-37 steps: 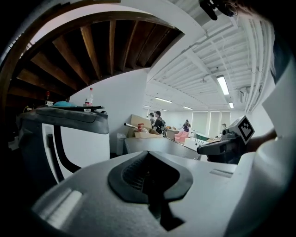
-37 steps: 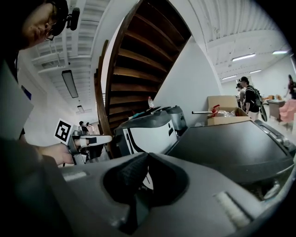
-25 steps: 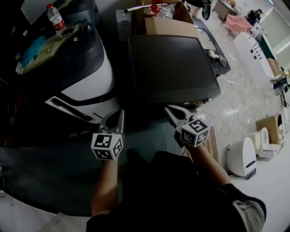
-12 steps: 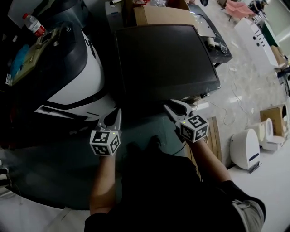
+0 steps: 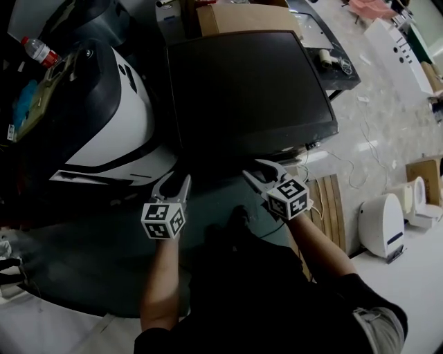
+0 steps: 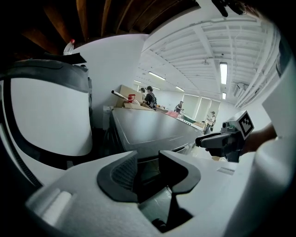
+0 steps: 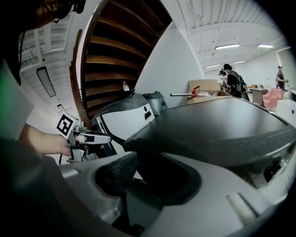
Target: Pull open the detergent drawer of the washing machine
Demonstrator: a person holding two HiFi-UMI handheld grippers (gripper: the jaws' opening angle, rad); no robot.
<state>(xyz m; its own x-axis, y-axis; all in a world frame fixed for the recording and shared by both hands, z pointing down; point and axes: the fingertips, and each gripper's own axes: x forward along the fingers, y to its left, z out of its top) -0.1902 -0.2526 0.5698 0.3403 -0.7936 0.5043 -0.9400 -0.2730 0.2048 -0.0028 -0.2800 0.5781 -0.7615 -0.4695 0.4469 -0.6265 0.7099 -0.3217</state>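
Note:
The washing machine [image 5: 249,90] is a box with a flat dark top, seen from above in the head view. Its front face is hidden below the near edge, so I cannot make out the detergent drawer. My left gripper [image 5: 176,183] hangs just before the machine's near left corner. My right gripper [image 5: 257,169] hangs before the near edge, further right. Both jaws are opening and nothing is between them. In the left gripper view the left gripper [image 6: 150,166] points along the dark top [image 6: 148,127]. In the right gripper view the right gripper [image 7: 150,178] points under the top's front lip [image 7: 194,139].
A rounded white and black machine [image 5: 118,117] stands close on the left, with a bottle [image 5: 38,50] on it. A cardboard box [image 5: 239,17] sits behind the washer. A wooden pallet [image 5: 329,207], cables and a white appliance [image 5: 381,225] are on the floor at right.
Both grippers' jaws have spread apart from near shut. Both hands have sunk, and the washer's near edge has come closer to them.

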